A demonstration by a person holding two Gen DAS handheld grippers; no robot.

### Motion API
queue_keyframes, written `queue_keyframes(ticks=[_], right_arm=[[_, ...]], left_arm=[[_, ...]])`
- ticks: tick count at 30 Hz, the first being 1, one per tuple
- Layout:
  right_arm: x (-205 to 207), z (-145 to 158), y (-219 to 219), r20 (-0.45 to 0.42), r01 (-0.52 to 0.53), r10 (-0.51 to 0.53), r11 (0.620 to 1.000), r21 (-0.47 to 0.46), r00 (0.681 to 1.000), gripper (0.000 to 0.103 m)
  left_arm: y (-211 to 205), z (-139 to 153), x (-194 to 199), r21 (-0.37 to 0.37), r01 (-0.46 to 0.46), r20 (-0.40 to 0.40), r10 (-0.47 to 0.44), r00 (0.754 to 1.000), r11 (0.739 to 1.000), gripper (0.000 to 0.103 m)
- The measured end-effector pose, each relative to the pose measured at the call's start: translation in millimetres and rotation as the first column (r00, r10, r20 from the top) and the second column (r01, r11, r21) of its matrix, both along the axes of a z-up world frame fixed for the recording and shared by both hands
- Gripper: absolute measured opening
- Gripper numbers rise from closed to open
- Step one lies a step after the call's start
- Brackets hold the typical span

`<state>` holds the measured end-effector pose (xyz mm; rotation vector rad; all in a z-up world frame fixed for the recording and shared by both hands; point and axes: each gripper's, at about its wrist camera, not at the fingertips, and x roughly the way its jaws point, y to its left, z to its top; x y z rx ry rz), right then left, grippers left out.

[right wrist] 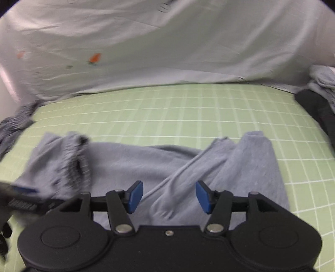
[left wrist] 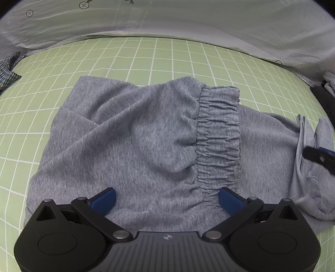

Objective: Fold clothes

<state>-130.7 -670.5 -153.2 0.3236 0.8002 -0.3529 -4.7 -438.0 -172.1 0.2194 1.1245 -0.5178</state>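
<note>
A grey sweatpants garment [left wrist: 146, 136] is lying folded on the green checked sheet [left wrist: 146, 58], its gathered elastic waistband [left wrist: 218, 136] running front to back across the middle of the cloth. At far left, a dark plaid cloth [left wrist: 8, 71] is resting on the sheet's edge, and a pale bed cover [left wrist: 188, 18] is hanging behind. The left gripper [left wrist: 166, 198] is hovering low over the near edge of the garment, its jaws standing wide with only flat fabric beneath and nothing pinched between the blue pads [left wrist: 104, 199]. Farther right, a drawstring [left wrist: 299, 146] is trailing over the bunched leg end. The right gripper [right wrist: 169, 196] is pointing down at that leg section, jaws standing apart and gripping nothing; the wrist view is blurred. At far right, dark and grey clothes [right wrist: 320, 100] are lying heaped.
</note>
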Motion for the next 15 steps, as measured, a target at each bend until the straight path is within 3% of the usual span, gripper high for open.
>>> queue_keyframes(ticks=[4, 6, 8, 10, 12, 15], right_arm=[[19, -10, -3, -0.043, 0.070, -0.070, 0.998, 0.006, 0.997, 0.066], [28, -17, 0, -0.086, 0.074, -0.076, 0.997, -0.019, 0.993, 0.065], [32, -23, 1, -0.113, 0.084, -0.088, 0.996, -0.039, 0.990, 0.048], [27, -22, -1, -0.103, 0.105, -0.108, 0.994, -0.036, 0.989, 0.016], [17, -18, -7, -0.071, 0.130, -0.130, 0.992, 0.001, 0.989, 0.007], [3, -6, -9, -0.009, 0.143, -0.143, 0.989, 0.024, 0.990, 0.006]], left_arm=[[0, 0, -1, 0.000, 0.013, 0.005, -0.013, 1.000, 1.000, 0.103], [0, 0, 0, 0.003, 0.017, 0.004, -0.017, 1.000, 1.000, 0.103], [1, 0, 0, 0.004, 0.021, 0.003, -0.021, 1.000, 1.000, 0.103], [2, 0, -1, 0.002, 0.022, 0.006, -0.022, 1.000, 1.000, 0.103], [3, 0, -1, 0.000, 0.024, 0.010, -0.024, 1.000, 1.000, 0.103], [2, 0, -2, 0.000, 0.025, 0.015, -0.025, 1.000, 1.000, 0.103]])
